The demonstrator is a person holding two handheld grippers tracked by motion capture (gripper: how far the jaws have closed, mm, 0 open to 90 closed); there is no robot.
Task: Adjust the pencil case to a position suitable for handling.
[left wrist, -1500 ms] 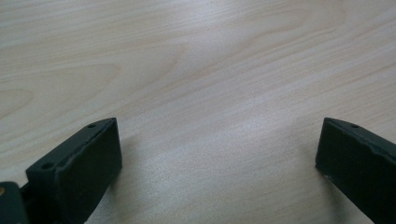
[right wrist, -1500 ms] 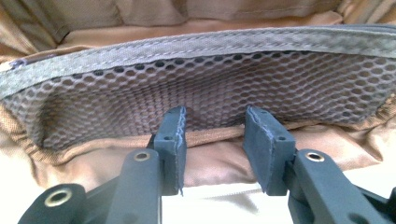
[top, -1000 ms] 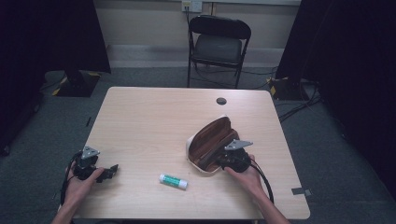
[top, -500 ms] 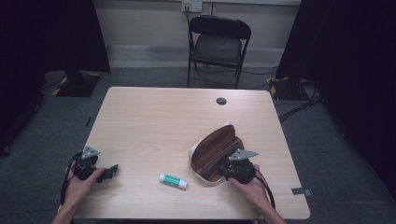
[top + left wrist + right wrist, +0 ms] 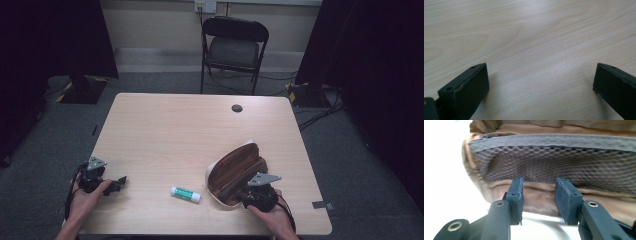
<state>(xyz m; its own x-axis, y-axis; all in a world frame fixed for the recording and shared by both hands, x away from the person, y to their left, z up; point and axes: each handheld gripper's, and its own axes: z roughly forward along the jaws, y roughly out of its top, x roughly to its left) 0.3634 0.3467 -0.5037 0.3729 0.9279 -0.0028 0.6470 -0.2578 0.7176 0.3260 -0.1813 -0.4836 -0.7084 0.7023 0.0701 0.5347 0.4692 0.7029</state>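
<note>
Right tool (image 5: pixel 243 192) sits at the near right of the light wood-grain counter (image 5: pixel 175 130), its jaws partly apart with a gap between them, straddling the near edge of the open brown fabric pencil case with a dark mesh inner pocket (image 5: pixel 235 170); whether the pads press the fabric I cannot tell. In the right gripper view the case (image 5: pixel 554 160) lies just ahead of the tool (image 5: pixel 539 195), mesh pocket facing the camera. Left tool (image 5: pixel 117 184) rests at the near left corner, jaws wide apart over bare counter (image 5: pixel 531 37). A white glue stick with a green label (image 5: pixel 185 194) lies flat between the two tools, just left of the case. A black folding chair (image 5: pixel 234 47) stands beyond the far edge.
</note>
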